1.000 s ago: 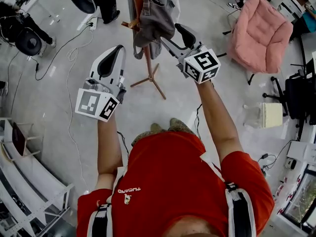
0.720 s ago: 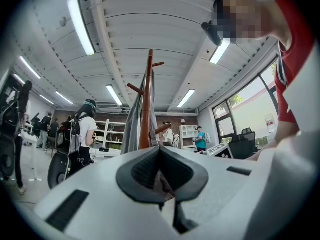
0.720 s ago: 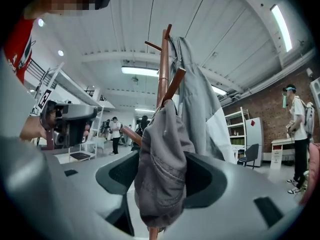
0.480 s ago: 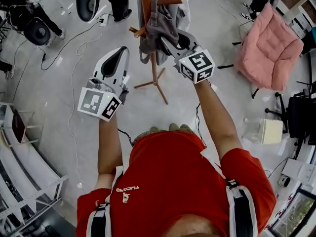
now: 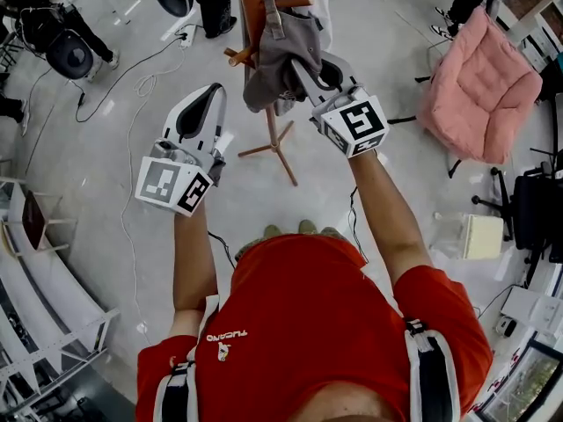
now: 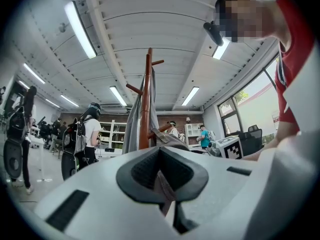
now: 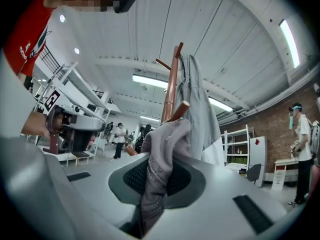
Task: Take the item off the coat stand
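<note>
A brown wooden coat stand (image 5: 274, 123) rises in front of me, its pole (image 7: 171, 84) also plain in the right gripper view. A dark grey garment (image 5: 280, 49) hangs from one of its pegs, with a paler grey one (image 7: 199, 109) behind it. My right gripper (image 5: 308, 65) is at the dark garment's right edge. Its jaws are closing, and a fold of the cloth (image 7: 159, 156) is pinched between the pads. My left gripper (image 5: 208, 97) hangs left of the stand, apart from it, jaws together and holding nothing.
A pink armchair (image 5: 482, 64) stands at the right. A black round stool (image 5: 70, 53) and cables (image 5: 132, 90) lie on the floor at left. A white rack (image 5: 44, 323) runs along the lower left. A person (image 6: 90, 134) stands beyond the stand.
The right gripper's jaws have gone from wide open to closed on the dark grey garment's edge. The left gripper has hardly moved.
</note>
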